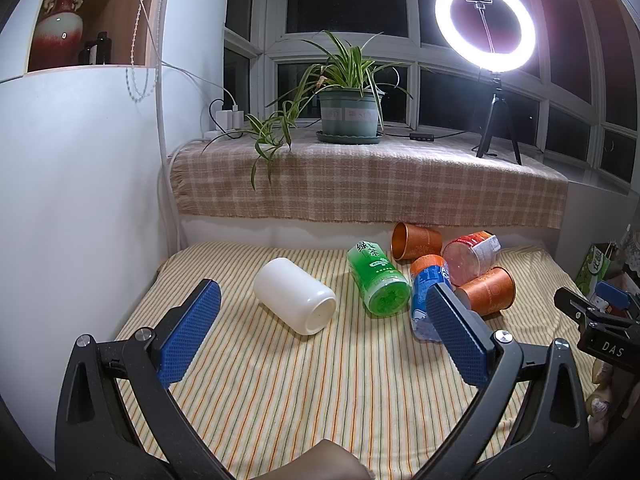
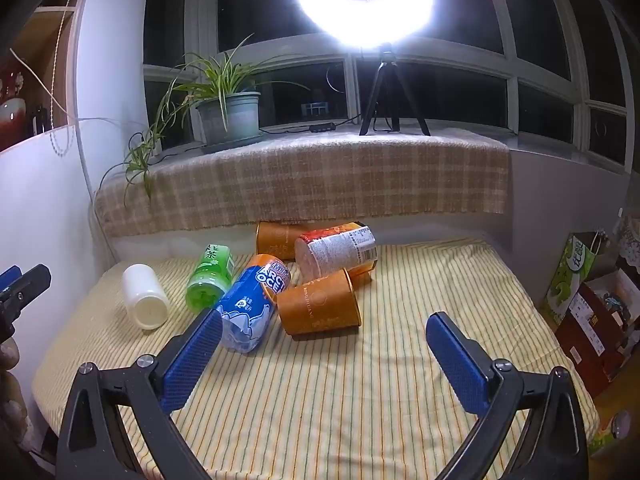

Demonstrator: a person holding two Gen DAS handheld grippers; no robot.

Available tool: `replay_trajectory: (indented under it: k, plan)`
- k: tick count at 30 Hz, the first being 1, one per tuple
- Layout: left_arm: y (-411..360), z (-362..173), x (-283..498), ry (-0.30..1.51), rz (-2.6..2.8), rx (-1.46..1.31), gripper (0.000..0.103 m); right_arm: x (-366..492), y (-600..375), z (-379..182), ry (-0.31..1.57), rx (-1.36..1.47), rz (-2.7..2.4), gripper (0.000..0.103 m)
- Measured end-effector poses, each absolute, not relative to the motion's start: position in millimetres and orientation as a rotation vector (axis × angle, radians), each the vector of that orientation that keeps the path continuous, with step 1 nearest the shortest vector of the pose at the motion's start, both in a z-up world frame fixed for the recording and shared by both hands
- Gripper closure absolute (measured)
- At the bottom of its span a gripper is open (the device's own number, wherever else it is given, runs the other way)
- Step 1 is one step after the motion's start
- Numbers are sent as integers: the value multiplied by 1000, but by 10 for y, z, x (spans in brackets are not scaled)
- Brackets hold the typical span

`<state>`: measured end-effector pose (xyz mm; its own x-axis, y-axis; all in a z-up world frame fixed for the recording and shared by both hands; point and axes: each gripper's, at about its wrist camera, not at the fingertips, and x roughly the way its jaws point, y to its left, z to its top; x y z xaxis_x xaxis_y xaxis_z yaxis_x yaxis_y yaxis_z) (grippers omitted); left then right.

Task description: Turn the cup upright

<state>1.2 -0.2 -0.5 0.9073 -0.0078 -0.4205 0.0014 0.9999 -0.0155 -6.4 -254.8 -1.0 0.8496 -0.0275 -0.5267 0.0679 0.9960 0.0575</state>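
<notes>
Several cups lie on their sides on the striped cloth. A white cup lies at the left, its base toward me. Beside it are a green cup, a blue and orange cup, two orange cups and a red and white cup. My left gripper is open, short of the white cup, holding nothing. My right gripper is open, in front of the nearer orange cup, holding nothing.
A checked blanket covers the sill behind the cups, with a potted plant and a ring light on a tripod. A white wall panel bounds the left. Boxes and a green bag stand right of the table.
</notes>
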Motion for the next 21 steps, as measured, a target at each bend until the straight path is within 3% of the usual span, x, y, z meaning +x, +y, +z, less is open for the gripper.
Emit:
replay_trajectory:
  k: [21]
  plan:
    - [17,102,-30,422,-12,-9,0,-60,-2549,-16,560,81,-50,0]
